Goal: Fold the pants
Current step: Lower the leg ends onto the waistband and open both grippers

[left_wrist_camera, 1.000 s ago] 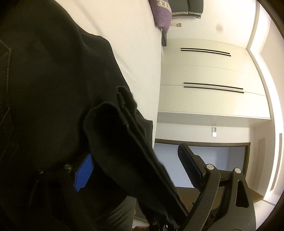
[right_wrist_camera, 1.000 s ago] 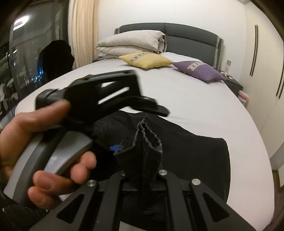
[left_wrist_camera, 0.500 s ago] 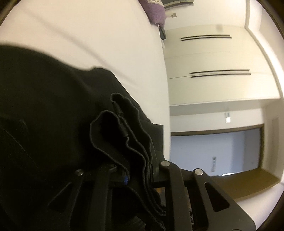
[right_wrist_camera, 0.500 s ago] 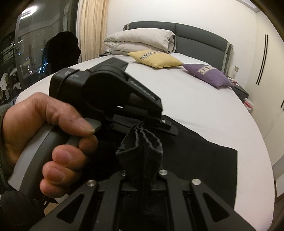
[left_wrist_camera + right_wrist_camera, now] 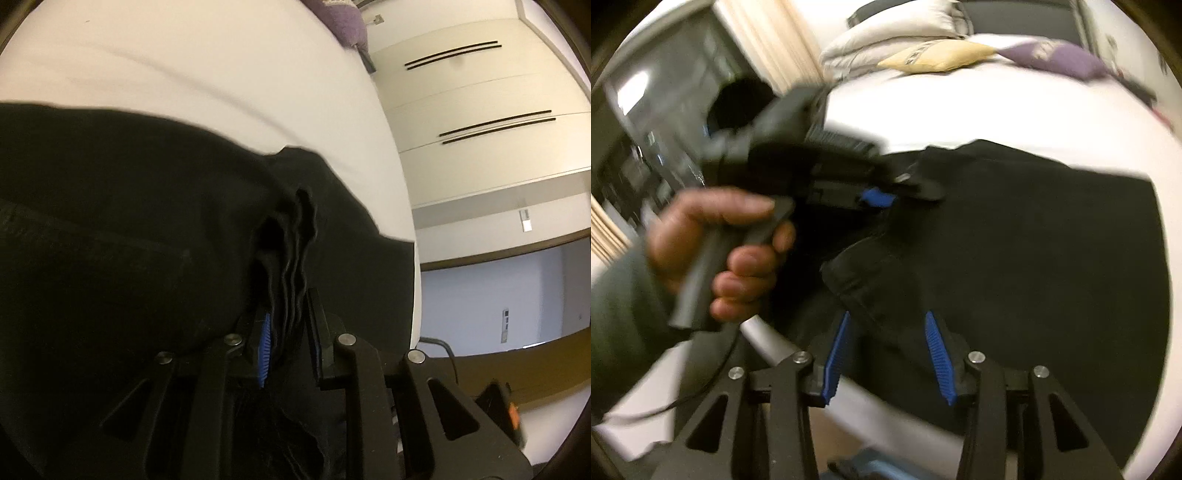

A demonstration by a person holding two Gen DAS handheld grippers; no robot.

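Note:
Black pants [image 5: 110, 240] lie spread on the white bed [image 5: 184, 74]. My left gripper [image 5: 290, 332] is shut on a bunched, pleated edge of the fabric, which stands up between its pads. In the right wrist view a hand [image 5: 713, 229] holds that left gripper [image 5: 886, 192] over the near-left part of the pants [image 5: 1034, 240]. My right gripper [image 5: 886, 362] hangs just in front of it with its jaws opening. A folded edge of the pants lies loose between its blue pads [image 5: 938, 362], which do not press on it.
White, yellow [image 5: 934, 55] and purple [image 5: 1056, 57] pillows sit at the headboard end of the bed [image 5: 997, 110]. A curtain [image 5: 768, 37] and a dark window are on the left. White wardrobe doors [image 5: 480, 129] stand beyond the bed's right side. A silver bar [image 5: 768, 343] crosses below the hand.
My left gripper has closed on the bunched fabric and shifted across the pants. My right gripper has released the pleated bunch it held, spread its jaws and dipped lower.

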